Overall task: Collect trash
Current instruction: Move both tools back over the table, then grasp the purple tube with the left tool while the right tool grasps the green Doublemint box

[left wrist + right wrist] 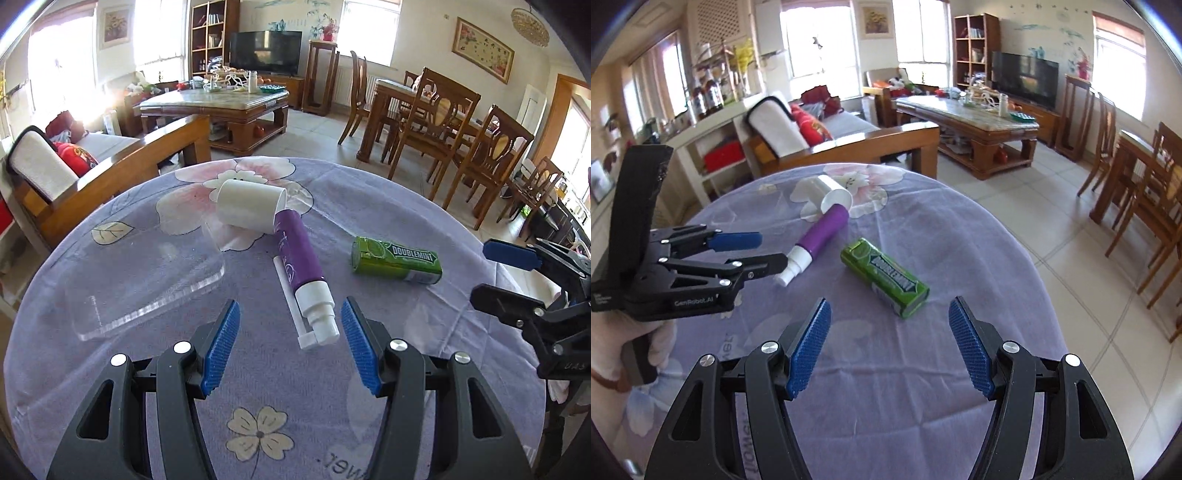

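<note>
A purple spray bottle (300, 266) with a white nozzle lies on the purple floral tablecloth (258, 387), its far end at the mouth of a tipped white cup (249, 206). A green Doublemint gum pack (397, 260) lies to its right. My left gripper (290, 314) is open, its fingers on either side of the bottle's nozzle end, not touching. My right gripper (890, 310) is open and empty, just short of the gum pack (884, 277). The bottle (820, 236) and cup (827, 194) also show in the right wrist view, with the left gripper (768, 249) beside the nozzle.
A clear acrylic tray (147, 273) lies on the cloth at the left. The right gripper (517, 273) shows at the right edge. Beyond the round table stand a wooden sofa (122, 158), a coffee table (218, 107) and dining chairs (436, 125).
</note>
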The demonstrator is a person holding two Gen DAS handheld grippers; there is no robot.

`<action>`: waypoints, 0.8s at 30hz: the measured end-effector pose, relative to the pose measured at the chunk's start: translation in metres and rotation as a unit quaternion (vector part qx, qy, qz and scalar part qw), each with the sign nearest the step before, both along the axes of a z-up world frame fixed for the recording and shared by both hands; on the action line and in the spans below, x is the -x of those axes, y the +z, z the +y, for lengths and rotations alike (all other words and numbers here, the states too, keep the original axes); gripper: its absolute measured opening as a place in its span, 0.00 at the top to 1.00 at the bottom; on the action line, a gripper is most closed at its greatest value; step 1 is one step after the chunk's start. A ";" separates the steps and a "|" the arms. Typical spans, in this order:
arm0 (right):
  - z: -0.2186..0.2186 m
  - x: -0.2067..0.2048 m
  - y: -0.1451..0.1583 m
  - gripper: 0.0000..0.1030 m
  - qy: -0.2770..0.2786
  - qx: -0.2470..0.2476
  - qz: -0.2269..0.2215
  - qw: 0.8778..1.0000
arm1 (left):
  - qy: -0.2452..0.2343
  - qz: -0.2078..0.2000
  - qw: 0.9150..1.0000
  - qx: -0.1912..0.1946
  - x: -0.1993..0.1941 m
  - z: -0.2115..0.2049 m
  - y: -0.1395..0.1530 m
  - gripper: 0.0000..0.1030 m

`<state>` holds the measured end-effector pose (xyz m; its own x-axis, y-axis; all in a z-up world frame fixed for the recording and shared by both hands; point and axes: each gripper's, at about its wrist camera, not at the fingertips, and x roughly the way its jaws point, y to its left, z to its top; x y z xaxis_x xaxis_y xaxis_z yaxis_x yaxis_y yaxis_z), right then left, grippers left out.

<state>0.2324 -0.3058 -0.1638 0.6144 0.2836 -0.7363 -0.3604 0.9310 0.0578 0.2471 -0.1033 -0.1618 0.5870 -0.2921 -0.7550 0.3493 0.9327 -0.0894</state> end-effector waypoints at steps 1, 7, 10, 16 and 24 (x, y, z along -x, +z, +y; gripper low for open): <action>0.006 -0.009 -0.003 0.35 0.008 0.006 0.003 1.000 | -0.002 0.004 1.000 0.000 -0.004 0.000 -0.002 0.44; 0.033 -0.051 -0.023 0.38 0.042 0.034 0.022 0.998 | -0.019 0.011 1.000 0.000 -0.015 -0.007 -0.005 0.44; 0.030 -0.058 -0.034 0.44 0.049 0.032 0.040 0.997 | -0.020 0.013 1.000 -0.007 -0.021 -0.013 -0.007 0.44; 0.023 -0.064 -0.042 0.49 0.054 0.023 0.058 0.997 | -0.031 0.014 0.999 -0.006 -0.030 -0.015 -0.011 0.48; 0.019 -0.064 -0.046 0.53 0.051 0.022 0.069 0.996 | -0.044 0.009 0.999 -0.002 -0.032 -0.012 -0.011 0.71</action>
<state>0.2969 -0.2868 -0.2094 0.4765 0.3058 -0.8243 -0.4454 0.8923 0.0736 0.2790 -0.1156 -0.1724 0.5452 -0.3394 -0.7665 0.4287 0.8987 -0.0930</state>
